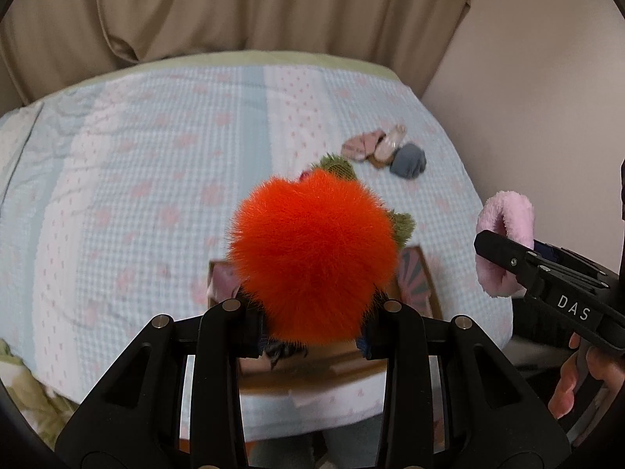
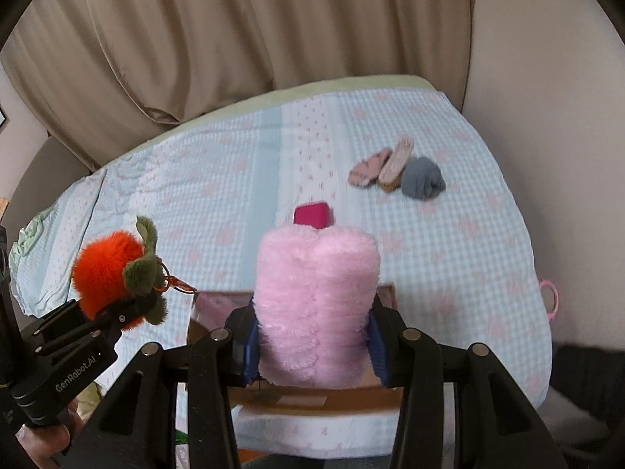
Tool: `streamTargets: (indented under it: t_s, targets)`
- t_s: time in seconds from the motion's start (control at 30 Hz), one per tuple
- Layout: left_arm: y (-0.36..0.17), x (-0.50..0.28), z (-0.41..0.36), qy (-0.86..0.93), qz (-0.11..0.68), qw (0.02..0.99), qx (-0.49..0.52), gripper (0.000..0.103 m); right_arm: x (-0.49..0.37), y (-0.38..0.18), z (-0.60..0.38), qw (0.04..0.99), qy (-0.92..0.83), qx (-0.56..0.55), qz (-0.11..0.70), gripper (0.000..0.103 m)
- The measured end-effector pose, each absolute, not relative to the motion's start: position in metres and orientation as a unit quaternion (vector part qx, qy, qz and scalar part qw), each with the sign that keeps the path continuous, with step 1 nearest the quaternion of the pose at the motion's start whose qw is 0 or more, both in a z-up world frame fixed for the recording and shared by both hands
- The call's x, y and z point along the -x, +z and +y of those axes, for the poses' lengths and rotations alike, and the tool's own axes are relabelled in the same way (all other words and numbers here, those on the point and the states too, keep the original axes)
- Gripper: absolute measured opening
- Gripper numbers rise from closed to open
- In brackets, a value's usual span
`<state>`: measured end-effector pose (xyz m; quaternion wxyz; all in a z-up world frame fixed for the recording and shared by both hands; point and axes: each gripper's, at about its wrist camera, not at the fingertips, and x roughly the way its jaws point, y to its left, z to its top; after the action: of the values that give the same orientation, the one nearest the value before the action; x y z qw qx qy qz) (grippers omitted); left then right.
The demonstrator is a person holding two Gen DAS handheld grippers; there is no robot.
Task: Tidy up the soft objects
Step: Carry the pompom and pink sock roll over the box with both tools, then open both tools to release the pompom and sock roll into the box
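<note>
My left gripper (image 1: 312,324) is shut on an orange furry pom-pom toy (image 1: 312,258) with green leaves, held above a cardboard box (image 1: 420,277) near the bed's front edge. The toy (image 2: 109,269) and left gripper (image 2: 125,308) also show in the right wrist view. My right gripper (image 2: 312,351) is shut on a pink fluffy item (image 2: 316,305), also above the box (image 2: 218,301); it shows in the left wrist view (image 1: 508,230). A magenta case (image 2: 311,215) lies on the bed behind it.
The bed has a light blue checked cover (image 1: 156,179). Pink socks (image 2: 369,168), a slipper-like item (image 2: 396,164) and a grey rolled sock (image 2: 422,183) lie at the back right. Beige curtains (image 2: 234,39) hang behind. A pink ring (image 2: 550,297) hangs off the right edge.
</note>
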<state>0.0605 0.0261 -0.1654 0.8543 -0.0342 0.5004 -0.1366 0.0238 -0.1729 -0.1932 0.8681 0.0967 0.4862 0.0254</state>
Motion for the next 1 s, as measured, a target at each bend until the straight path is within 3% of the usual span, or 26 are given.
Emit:
streamTargets:
  t_s: [0.77, 1.0]
  targets:
    - [-0.337, -0.085, 0.04, -0.125, 0.605, 0.787, -0.001, 0.03, -0.032, -0.364, -0.159, 0.803, -0.012, -0.076, 0.591, 0.041]
    - [-0.369, -0.093, 0.032, -0.116, 0.626, 0.771, -0.018, 0.03, -0.041, -0.392, -0.165, 0.783, -0.014, -0.079, 0.616, 0.041]
